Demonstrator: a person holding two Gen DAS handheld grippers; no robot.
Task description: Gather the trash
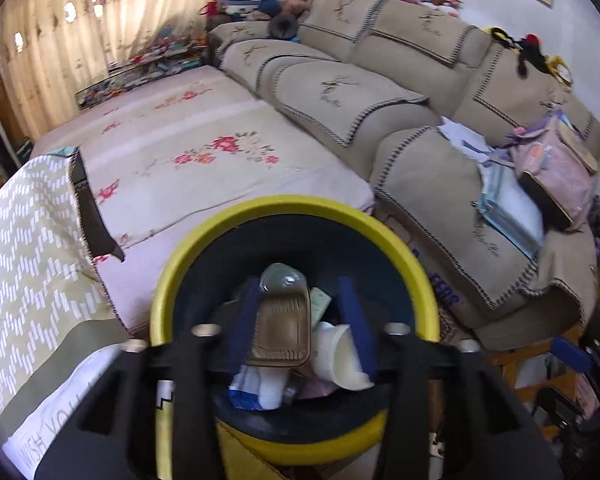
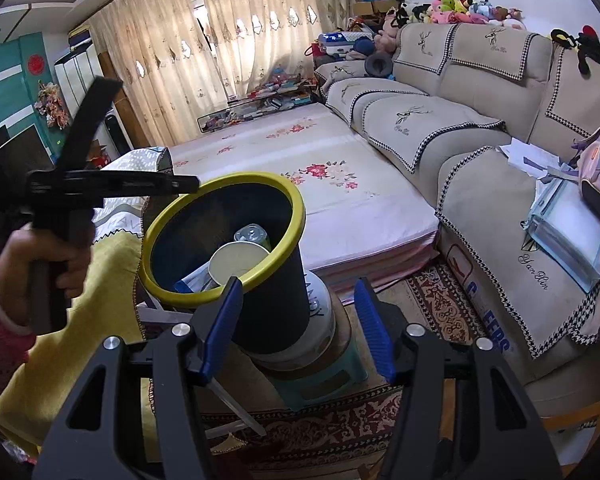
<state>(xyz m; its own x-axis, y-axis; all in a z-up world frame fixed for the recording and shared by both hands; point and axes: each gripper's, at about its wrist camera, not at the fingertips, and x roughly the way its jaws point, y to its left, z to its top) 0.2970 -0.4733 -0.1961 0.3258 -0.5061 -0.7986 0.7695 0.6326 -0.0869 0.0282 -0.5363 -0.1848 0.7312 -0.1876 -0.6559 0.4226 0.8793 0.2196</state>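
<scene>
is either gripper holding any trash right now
No. The left gripper stands open above the bin, nothing pressed between its jaws. The right gripper is open and empty beside the bin.

Two wrist cameras, both aimed past their fingers at the yellow-rimmed bin.

The left wrist view sits close above the bin [image 1: 296, 216], looking steeply down into its mouth between its blue fingers [image 1: 244, 320], with the mattress [image 1: 204, 148] beyond the bin and the sofa [image 1: 400, 92] behind and to the right of it. The right wrist view stands farther back from the bin [image 2: 268, 304] and lower, seeing its side and tilted rim past its own fingers [image 2: 374, 332]. It also catches the left gripper [image 2: 100, 184] and the hand [image 2: 56, 256] holding it, left of the bin. Both views share the bin, mattress, sofa and curtains [image 2: 220, 40].
</scene>
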